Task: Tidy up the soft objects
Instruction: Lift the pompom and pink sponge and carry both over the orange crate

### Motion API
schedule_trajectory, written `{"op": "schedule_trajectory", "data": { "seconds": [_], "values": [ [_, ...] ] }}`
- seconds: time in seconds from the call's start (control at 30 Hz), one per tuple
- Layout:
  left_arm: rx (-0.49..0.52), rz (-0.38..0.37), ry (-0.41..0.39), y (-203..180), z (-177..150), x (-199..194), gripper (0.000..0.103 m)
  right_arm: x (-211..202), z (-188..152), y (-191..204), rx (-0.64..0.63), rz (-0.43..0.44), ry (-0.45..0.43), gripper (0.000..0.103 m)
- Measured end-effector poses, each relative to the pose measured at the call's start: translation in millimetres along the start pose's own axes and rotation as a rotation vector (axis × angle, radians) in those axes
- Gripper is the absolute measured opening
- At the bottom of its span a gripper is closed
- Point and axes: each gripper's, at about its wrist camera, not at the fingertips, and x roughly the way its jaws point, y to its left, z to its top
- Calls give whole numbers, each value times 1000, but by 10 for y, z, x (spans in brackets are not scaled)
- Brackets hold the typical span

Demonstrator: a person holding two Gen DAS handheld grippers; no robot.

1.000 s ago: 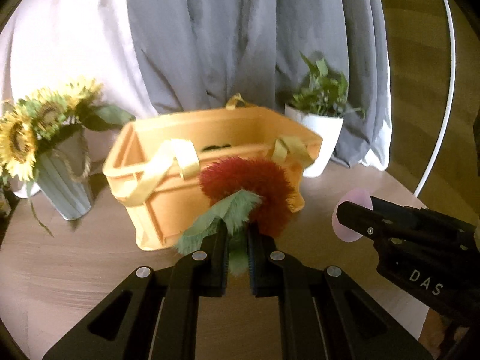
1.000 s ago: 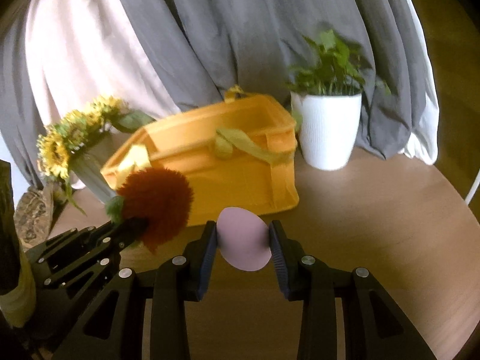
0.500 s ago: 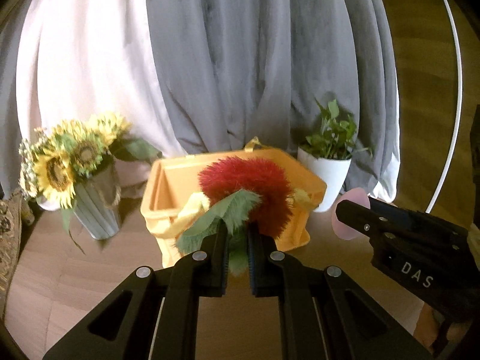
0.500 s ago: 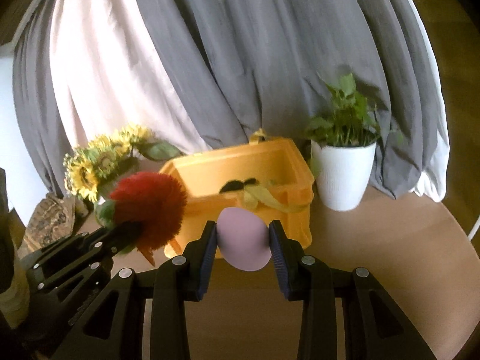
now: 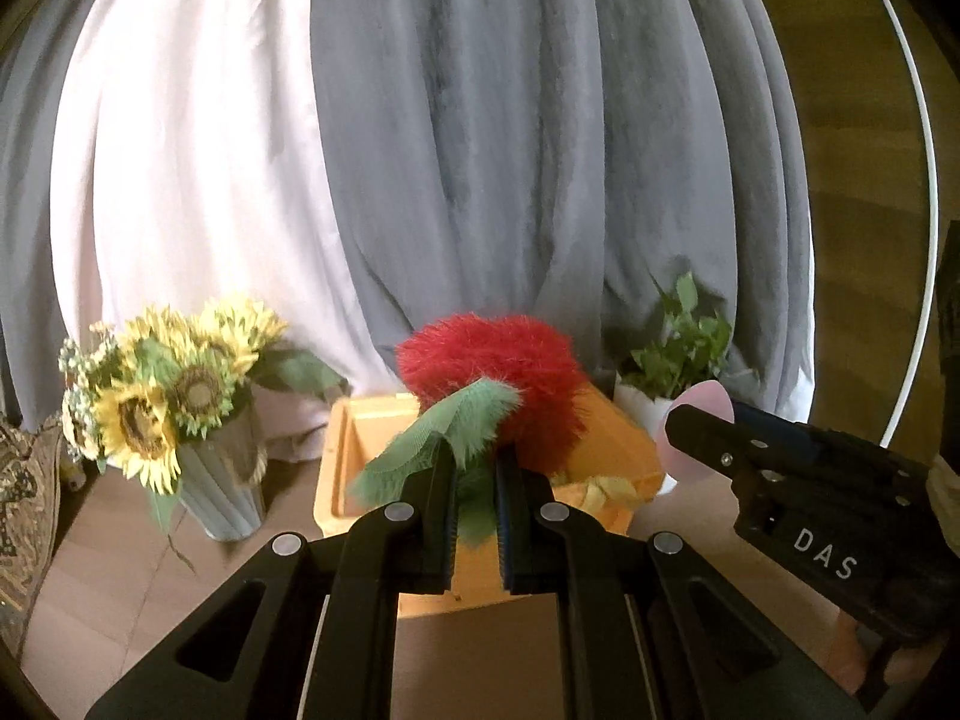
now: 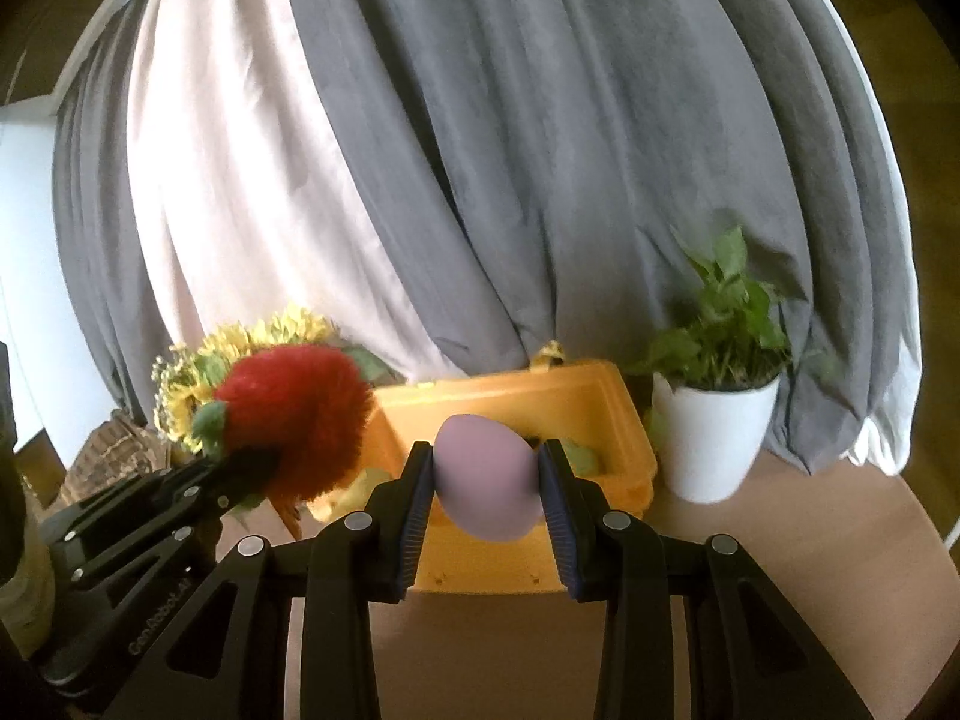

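My left gripper [image 5: 474, 468] is shut on the green leaf of a fuzzy red plush strawberry [image 5: 498, 372], held up in front of an orange basket [image 5: 342, 468]. My right gripper [image 6: 485, 468] is shut on a smooth pink egg-shaped soft toy [image 6: 486, 480], also in the air before the basket [image 6: 624, 420]. In the right wrist view the strawberry [image 6: 300, 414] and the left gripper [image 6: 240, 468] hang at the left. In the left wrist view the right gripper [image 5: 690, 426] with the pink toy [image 5: 699, 402] shows at the right. The basket's inside is mostly hidden.
A vase of sunflowers [image 5: 174, 396] stands left of the basket on the round wooden table [image 5: 120, 600]. A white pot with a green plant [image 6: 714, 438] stands to the basket's right. Grey and white curtains [image 5: 480, 150] hang behind. A woven object [image 5: 24, 510] lies at the far left.
Both grippers have risen with their toys and tipped upward. The basket, vase and pot now sit lower and smaller in both views, and more curtain shows.
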Motion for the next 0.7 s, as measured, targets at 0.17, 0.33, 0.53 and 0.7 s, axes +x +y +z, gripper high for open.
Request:
{"op": "schedule_trajectory", "data": {
  "seconds": [0.17,0.33,0.53,0.7],
  "values": [
    [6,17,-23,47,118,59,12,75,147,36,-12,14,-31,37],
    [19,30,-44,94,229,131,12,172,271,62,-20,24,-54,37],
    [38,34,-64,155,353,298,12,323,408,102,-30,38,-73,37],
    [46,31,-60,197,417,531,12,506,489,104,-38,36,-72,37]
  ]
}}
